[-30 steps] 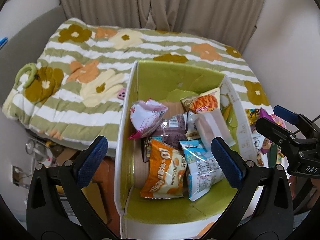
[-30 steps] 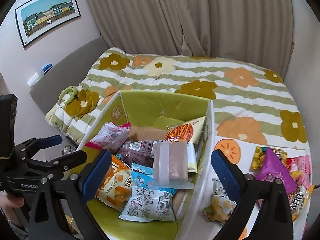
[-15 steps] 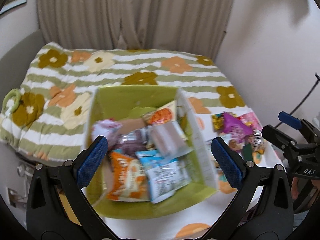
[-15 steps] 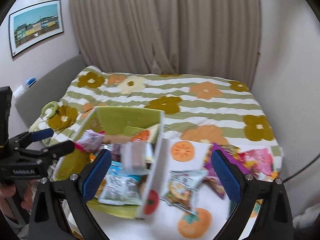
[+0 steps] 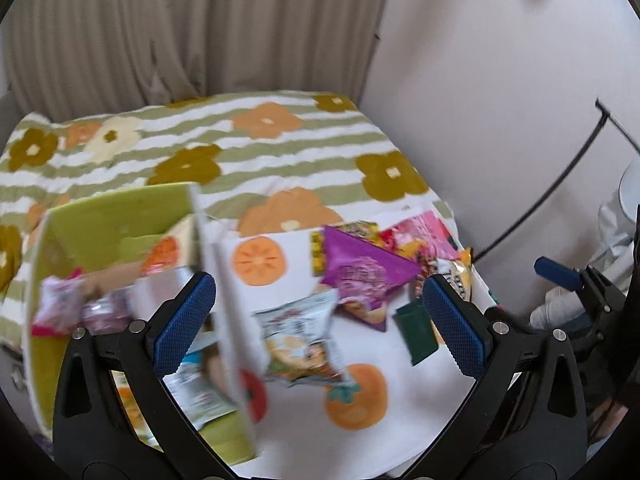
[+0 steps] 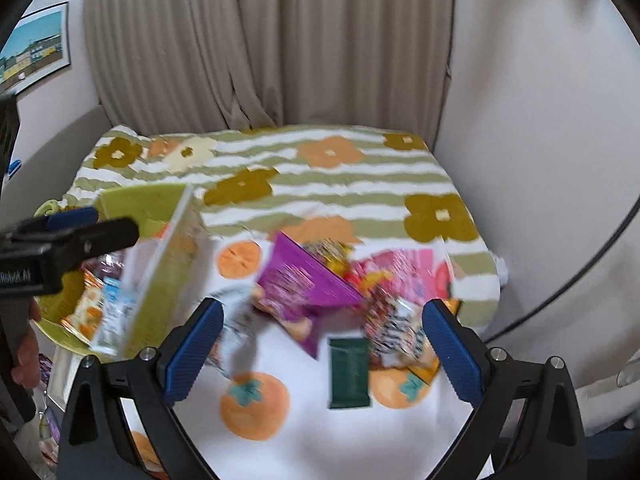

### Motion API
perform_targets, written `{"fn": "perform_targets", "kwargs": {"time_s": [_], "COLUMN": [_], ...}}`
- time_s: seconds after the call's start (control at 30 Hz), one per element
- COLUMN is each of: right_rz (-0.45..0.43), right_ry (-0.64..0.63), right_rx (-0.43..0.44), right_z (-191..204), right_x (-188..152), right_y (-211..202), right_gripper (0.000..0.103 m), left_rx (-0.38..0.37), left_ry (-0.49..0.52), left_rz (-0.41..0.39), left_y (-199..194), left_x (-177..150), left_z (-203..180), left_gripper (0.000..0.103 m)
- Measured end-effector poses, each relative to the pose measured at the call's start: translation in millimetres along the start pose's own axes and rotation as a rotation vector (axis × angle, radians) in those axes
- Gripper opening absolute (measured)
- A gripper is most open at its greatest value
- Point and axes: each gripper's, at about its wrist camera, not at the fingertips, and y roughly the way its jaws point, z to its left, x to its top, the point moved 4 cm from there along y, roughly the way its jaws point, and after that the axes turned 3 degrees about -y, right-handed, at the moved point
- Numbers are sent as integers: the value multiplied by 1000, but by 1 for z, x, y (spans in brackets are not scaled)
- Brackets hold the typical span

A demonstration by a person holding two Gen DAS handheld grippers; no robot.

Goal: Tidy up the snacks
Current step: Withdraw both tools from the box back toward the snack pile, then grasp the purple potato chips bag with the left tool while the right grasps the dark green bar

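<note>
A green box (image 5: 120,216) holding several snack packets stands at the left; it also shows in the right wrist view (image 6: 160,280). On the white cloth with orange fruit prints (image 5: 372,428) lie loose snacks: a white-green packet (image 5: 298,344), a purple bag (image 5: 360,276), a dark green bar (image 6: 349,372) and pink and yellow packets (image 6: 404,276). My left gripper (image 5: 316,324) is open and empty above the white-green packet. My right gripper (image 6: 320,348) is open and empty above the purple bag and green bar. Both views are blurred.
A bed with a green-striped flowered quilt (image 6: 320,168) lies behind, with beige curtains (image 6: 260,40) and a wall at the right. A black cable (image 5: 560,184) runs down the right wall. The other gripper shows at each view's edge.
Both grippers have swung right, from over the green box to over the loose snacks on the white cloth. Both stay open and empty.
</note>
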Motion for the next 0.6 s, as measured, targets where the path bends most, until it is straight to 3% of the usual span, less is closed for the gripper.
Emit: {"fn": "perform_targets", "kwargs": {"time_s": [0.13, 0.37, 0.6], "right_rz": [50, 125, 194], "right_ry": [50, 103, 147], "right_rx": [-16, -11, -14], "right_z": [-30, -48, -43], "right_x": [-21, -65, -94], "right_y": [23, 67, 107], "right_gripper": [99, 99, 99], "left_rx": [-33, -31, -1], "left_ry": [47, 135, 235], "left_rz": [103, 259, 357], "left_y": [54, 142, 185], "left_x": [-3, -19, -38], "left_z": [-31, -49, -50], "left_gripper": [103, 103, 103]}}
